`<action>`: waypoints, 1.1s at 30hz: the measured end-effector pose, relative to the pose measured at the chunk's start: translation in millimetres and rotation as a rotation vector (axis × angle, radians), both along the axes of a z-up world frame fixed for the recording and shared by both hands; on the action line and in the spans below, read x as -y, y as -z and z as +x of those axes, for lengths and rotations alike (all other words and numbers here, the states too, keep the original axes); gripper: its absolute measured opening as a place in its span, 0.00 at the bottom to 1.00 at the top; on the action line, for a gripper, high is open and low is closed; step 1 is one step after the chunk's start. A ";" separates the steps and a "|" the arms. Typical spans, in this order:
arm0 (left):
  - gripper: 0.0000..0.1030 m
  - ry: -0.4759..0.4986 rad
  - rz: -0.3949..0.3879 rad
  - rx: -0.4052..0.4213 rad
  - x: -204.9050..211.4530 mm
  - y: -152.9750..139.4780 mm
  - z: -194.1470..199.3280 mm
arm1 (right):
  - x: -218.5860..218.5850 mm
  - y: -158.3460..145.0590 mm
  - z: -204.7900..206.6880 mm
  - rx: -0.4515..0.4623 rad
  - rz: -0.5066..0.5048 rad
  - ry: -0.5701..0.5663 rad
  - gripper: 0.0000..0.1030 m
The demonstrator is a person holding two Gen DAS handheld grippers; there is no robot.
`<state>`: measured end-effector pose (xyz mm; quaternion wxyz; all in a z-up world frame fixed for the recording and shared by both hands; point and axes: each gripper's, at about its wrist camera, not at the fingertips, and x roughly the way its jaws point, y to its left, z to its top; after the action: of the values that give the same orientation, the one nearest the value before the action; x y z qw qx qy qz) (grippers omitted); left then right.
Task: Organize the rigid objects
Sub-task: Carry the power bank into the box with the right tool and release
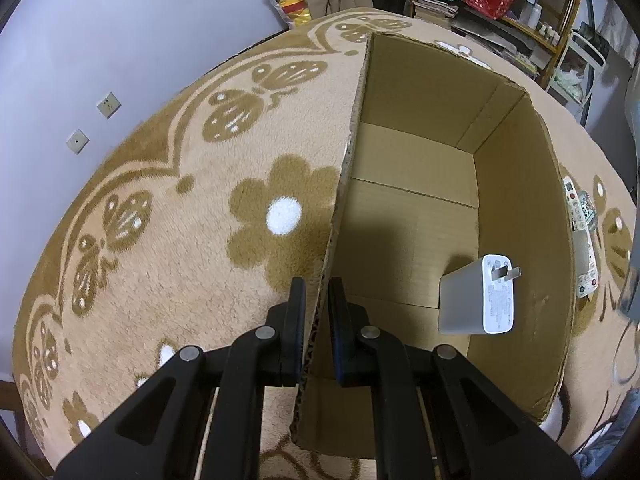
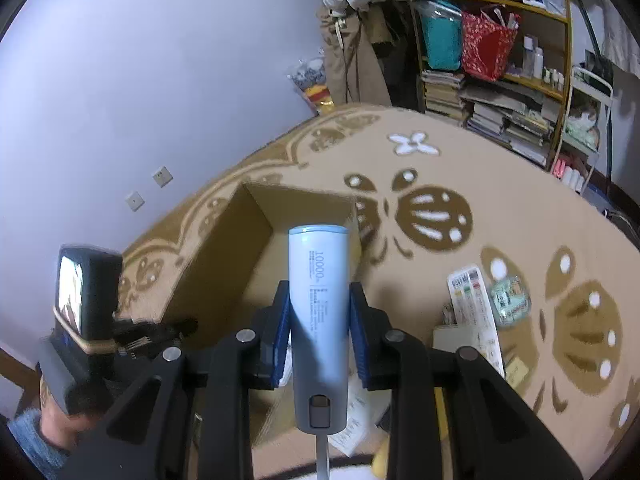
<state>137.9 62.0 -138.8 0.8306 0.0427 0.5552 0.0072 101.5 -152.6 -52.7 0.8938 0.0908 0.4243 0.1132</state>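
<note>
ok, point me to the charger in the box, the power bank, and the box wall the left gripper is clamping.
charger [image 1: 464, 300], left wrist view, grey side face.
power bank [image 2: 318, 300], right wrist view, mid body.
box wall [image 1: 340, 200], left wrist view, top edge.

Left tongs [image 1: 316, 304] pinched shut on the cardboard box wall [image 1: 328, 264], pointing steeply down. Right tongs [image 2: 319, 304] clamp a light-blue power bank [image 2: 318, 320] between blue pads [image 2: 281, 340], angled down.
</note>
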 end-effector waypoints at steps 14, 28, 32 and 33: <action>0.10 -0.013 -0.028 0.007 -4.6 0.8 -0.3 | -41.7 -0.9 55.9 0.007 0.079 0.001 0.28; 0.10 -0.032 -0.053 0.008 -9.8 3.4 0.4 | -54.2 59.2 68.4 -0.082 0.017 0.041 0.28; 0.10 -0.050 -0.089 0.004 -13.3 3.4 1.2 | -48.6 59.3 68.1 -0.079 0.044 0.045 0.29; 0.09 -0.046 -0.092 0.003 -13.1 4.2 1.6 | -47.7 57.3 67.1 -0.072 0.054 0.043 0.29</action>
<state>139.5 75.1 -143.1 0.8322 -0.0080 0.5545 0.0007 168.6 -104.8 -109.9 0.8774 0.1279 0.4511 0.1022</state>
